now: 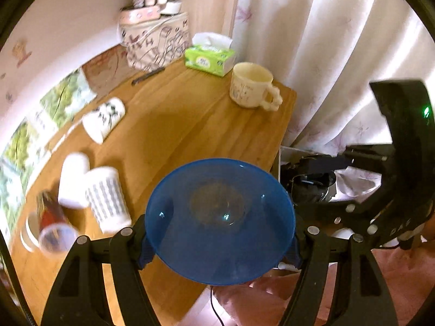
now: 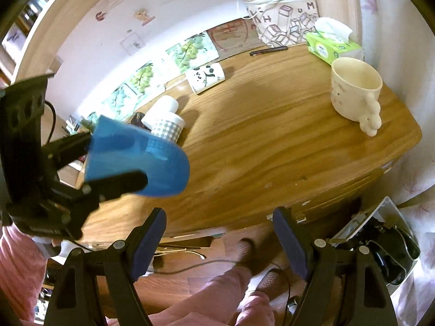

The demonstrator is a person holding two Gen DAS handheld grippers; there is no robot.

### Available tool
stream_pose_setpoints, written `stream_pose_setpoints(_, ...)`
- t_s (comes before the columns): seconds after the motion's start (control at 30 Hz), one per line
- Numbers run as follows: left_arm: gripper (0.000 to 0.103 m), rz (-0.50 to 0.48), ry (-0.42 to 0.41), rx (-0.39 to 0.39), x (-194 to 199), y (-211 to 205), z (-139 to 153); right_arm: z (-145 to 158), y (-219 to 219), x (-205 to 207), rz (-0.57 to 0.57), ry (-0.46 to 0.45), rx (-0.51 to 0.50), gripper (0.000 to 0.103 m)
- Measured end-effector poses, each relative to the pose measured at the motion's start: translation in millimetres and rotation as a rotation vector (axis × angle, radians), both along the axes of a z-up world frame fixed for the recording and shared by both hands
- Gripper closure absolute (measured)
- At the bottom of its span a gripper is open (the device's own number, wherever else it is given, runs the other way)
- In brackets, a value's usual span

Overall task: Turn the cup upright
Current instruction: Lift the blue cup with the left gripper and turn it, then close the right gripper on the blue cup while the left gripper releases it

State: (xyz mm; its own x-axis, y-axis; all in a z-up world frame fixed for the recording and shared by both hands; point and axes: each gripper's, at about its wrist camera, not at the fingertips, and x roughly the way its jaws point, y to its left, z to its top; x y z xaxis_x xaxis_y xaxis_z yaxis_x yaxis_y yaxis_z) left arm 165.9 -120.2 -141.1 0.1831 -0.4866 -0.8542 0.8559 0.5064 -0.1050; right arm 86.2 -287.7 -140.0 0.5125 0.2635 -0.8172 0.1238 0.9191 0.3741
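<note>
Blue cup: nearest the left wrist camera, a translucent blue plastic cup clamped between the left tool's pads, its open mouth facing the lens so the round base shows through.
Cup's place: held in the air over the near edge of the worktop, touching nothing but the pads; from the right wrist view the cup lies on its side, rounded bottom pointing out over the wood.
Left tool: closed on the blue cup, one pad on each side of its wall near the rim; seen from the right it enters at the left edge.
Right tool: jaws spread wide with nothing between them, hanging off the front edge of the worktop, floor and pink trouser legs below.
Cream mug: upright near the far right corner of the worktop, bobbled handle turned toward the curtain.
Tissue box: green, just behind the mug, a white tissue sticking up.
Panda cup: white with a black print, lying on its side toward the wall.
Checked cup: grey-and-white pattern, lying over, touching a plain white cup beside it; blur hides which way their mouths face.
Clear cup: blurred, at the left edge with something red behind it.
Pen: dark, lying by a patterned bag at the back.
Wall: grape pictures leaning along it.
</note>
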Motion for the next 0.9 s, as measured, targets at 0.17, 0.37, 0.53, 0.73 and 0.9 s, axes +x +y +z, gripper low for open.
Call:
stream_pose_setpoints(0.17,0.027,0.052,0.044,-0.011,0.4,21.2,-16.0,0.6,16.6,-2.0,0.041,-0.012,-0.050,0.022)
stream_pose_setpoints(0.37,0.027,0.109,0.093,-0.033,9.2,46.8,-33.5,-0.9,37.2,3.4,0.064,0.008,-0.083,0.022)
stream_pose_setpoints(0.53,0.027,0.139,0.149,-0.047,16.8,67.2,-48.1,-5.1,56.0,12.0,0.077,0.032,-0.109,0.022)
stream_pose_setpoints(0.73,0.027,0.156,0.176,-0.055,25.6,85.4,-58.2,-7.9,87.2,23.4,0.132,0.043,-0.149,0.022)
stream_pose_setpoints(0.9,0.027,0.184,0.224,-0.069,38.3,104.3,-67.2,-8.3,114.9,34.6,0.193,0.037,-0.186,0.022)
